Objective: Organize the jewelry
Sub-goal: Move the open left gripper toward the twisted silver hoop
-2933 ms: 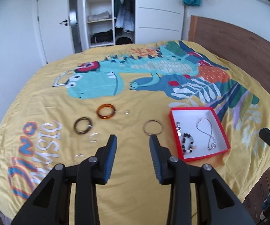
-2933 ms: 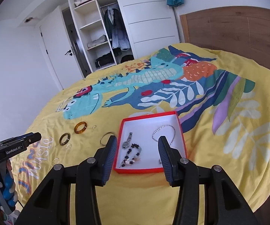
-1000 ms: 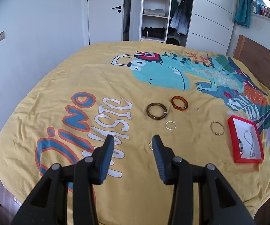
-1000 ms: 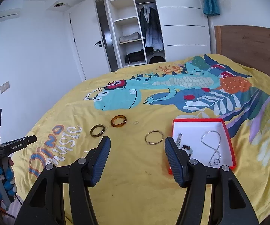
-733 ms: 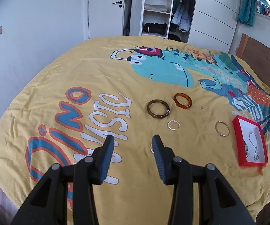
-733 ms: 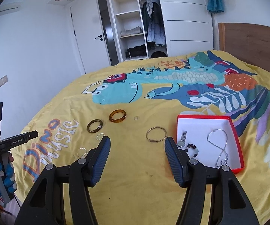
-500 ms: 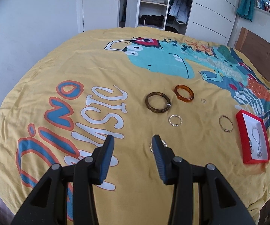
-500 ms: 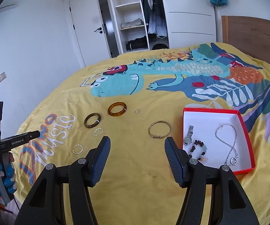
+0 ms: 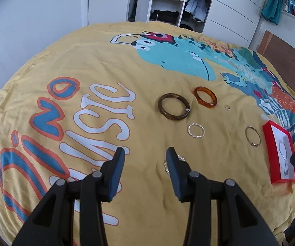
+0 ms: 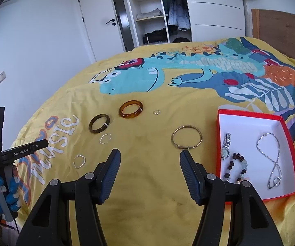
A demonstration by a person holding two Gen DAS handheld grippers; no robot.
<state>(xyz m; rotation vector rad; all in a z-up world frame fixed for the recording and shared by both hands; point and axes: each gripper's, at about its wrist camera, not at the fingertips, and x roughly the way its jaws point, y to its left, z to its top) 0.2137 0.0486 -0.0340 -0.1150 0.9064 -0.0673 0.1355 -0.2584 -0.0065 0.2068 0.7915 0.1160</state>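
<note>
Jewelry lies loose on the yellow dinosaur bedspread: a dark brown bangle (image 9: 174, 109) (image 10: 99, 123), an amber bangle (image 9: 205, 97) (image 10: 131, 109), a twisted silver ring (image 9: 196, 130) (image 10: 105, 138), a second silver ring (image 10: 79, 161) partly hidden behind my left gripper's right finger (image 9: 173, 163), a tiny ring (image 9: 227, 107) (image 10: 156, 112) and a thin gold bangle (image 9: 252, 138) (image 10: 187, 137). The red box (image 10: 250, 114) (image 9: 269, 141) holds a watch (image 10: 226, 145), a bead bracelet (image 10: 236, 167) and a silver chain (image 10: 273, 160). My left gripper (image 9: 145, 154) is open and empty. My right gripper (image 10: 149, 155) is open and empty, near the gold bangle.
The bed fills both views. A white wall, a door and an open wardrobe (image 10: 157, 14) stand beyond its far edge. A wooden headboard (image 10: 280, 26) is at the right. The left hand's gripper body (image 10: 14, 151) shows at the right wrist view's left edge.
My left gripper has swung left from the red box and come down close over the silver ring. My right gripper has drifted left and lower, toward the gold bangle. Both stay open.
</note>
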